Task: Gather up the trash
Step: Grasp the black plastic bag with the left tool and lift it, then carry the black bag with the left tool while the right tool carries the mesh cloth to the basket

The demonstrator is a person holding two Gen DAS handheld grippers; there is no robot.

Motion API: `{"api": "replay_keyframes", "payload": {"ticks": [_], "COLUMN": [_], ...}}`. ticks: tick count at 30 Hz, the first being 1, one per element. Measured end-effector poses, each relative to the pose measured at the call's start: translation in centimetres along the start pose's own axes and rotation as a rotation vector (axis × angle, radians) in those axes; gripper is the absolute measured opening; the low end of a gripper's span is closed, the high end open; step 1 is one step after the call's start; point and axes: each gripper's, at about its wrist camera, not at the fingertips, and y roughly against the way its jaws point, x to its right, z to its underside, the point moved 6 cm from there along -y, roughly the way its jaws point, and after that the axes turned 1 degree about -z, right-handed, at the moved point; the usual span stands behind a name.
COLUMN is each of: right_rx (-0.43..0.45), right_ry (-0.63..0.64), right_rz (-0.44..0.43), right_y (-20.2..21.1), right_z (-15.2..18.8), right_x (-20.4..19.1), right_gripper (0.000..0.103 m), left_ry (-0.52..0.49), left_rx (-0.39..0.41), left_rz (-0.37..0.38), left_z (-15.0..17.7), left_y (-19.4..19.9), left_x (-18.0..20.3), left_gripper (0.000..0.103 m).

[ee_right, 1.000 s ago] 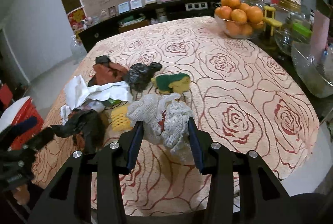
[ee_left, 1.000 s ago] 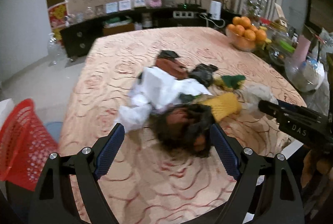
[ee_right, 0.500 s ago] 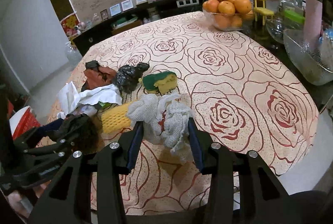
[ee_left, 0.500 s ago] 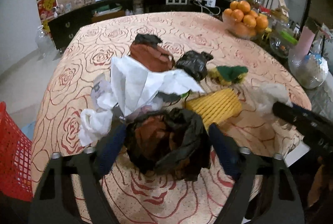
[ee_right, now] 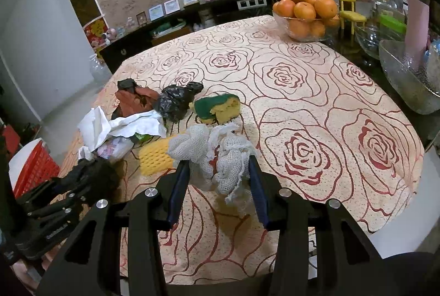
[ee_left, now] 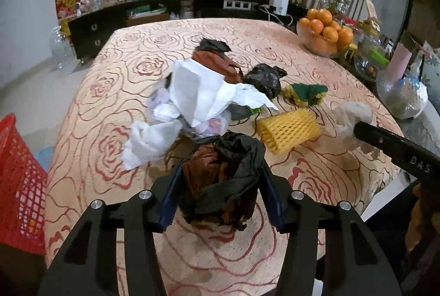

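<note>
Left claw (ee_left: 221, 186) closing around black-and-brown bag wad (ee_left: 222, 180), rose tablecloth (ee_left: 110, 92), red basket (ee_left: 19, 180) left

On the table (ee_right: 316, 81) before you, the crumpled bag (ee_left: 222, 180) sits between your left gripper (ee_left: 220, 186)'s closing jaws at the near edge, the tissue heap (ee_left: 192, 98) just behind it, the foam net (ee_left: 288, 128) to its right, the sponge (ee_left: 305, 94) beyond, and the basket (ee_left: 19, 180) off the table's left.

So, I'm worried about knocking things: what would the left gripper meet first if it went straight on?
After the dark bag its closing jaws flank, probably the white paper wad; depth is unclear.
</note>
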Motion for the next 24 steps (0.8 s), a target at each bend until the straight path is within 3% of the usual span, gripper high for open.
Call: {"api": "replay_keyframes", "payload": {"ticks": [6, 24], "right_rx": [0.006, 0.032], "right_ry": [0.018, 0.102], "right_rz": [-0.011, -0.055], "right_y": [0.0, 0.7], "right_z": [0.0, 0.4], "right_x": [-0.5, -3.8], "right_gripper": [0.042, 0.042], "left_ry": [0.008, 0.062], "left_rx": [0.048, 0.161], "left_rz": [-0.033, -0.222], "left_z": [-0.1, 0.4], "left_y": [2.6, 9.2], "left_x": [-1.3, -7.6], "left_gripper": [0.05, 0.05]}}
